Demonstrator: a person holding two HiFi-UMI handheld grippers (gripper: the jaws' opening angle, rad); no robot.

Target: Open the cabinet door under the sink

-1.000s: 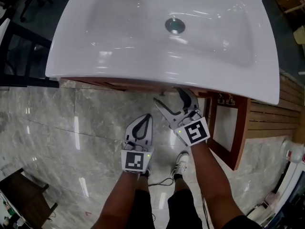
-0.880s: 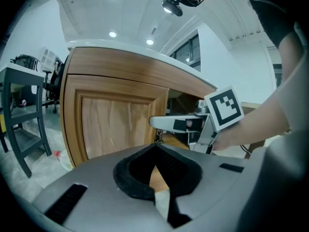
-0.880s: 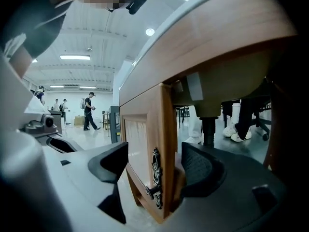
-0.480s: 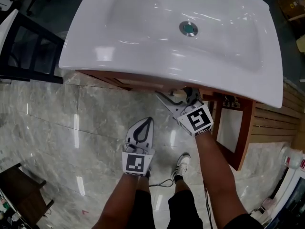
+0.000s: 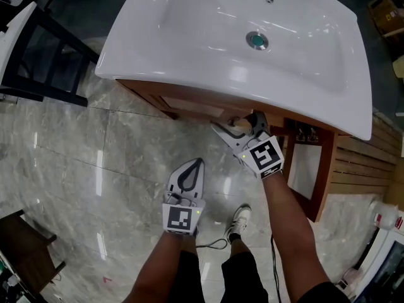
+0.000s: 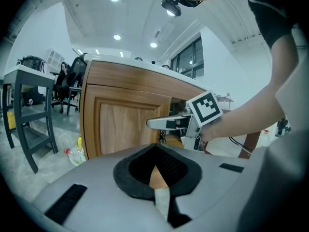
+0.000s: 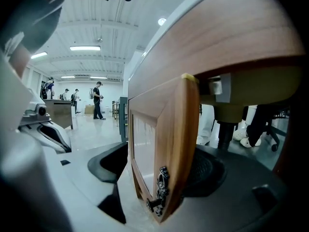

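Observation:
A white sink (image 5: 252,36) tops a wooden cabinet. My right gripper (image 5: 235,124) reaches under the sink's front rim. Its jaws have just been opening and now stand wide, with the free edge of the left cabinet door (image 7: 164,129) between them. The pads do not press on the door. The door's small metal handle (image 7: 161,187) hangs at that edge; the handle (image 6: 161,139) also shows below the right gripper (image 6: 166,123). My left gripper (image 5: 198,162) hovers over the floor in front of the cabinet, shut and holding nothing.
A second cabinet door (image 5: 307,169) on the right stands swung out toward me. A black-framed table (image 5: 44,62) is at the left, wooden slats (image 5: 372,163) at the right. My shoes (image 5: 238,218) and a cable lie on the marble floor. A bottle (image 6: 75,153) lies beside the cabinet.
The right gripper has turned and gone further in under the sink's rim, around the door's edge. The left gripper has shifted slightly over the floor.

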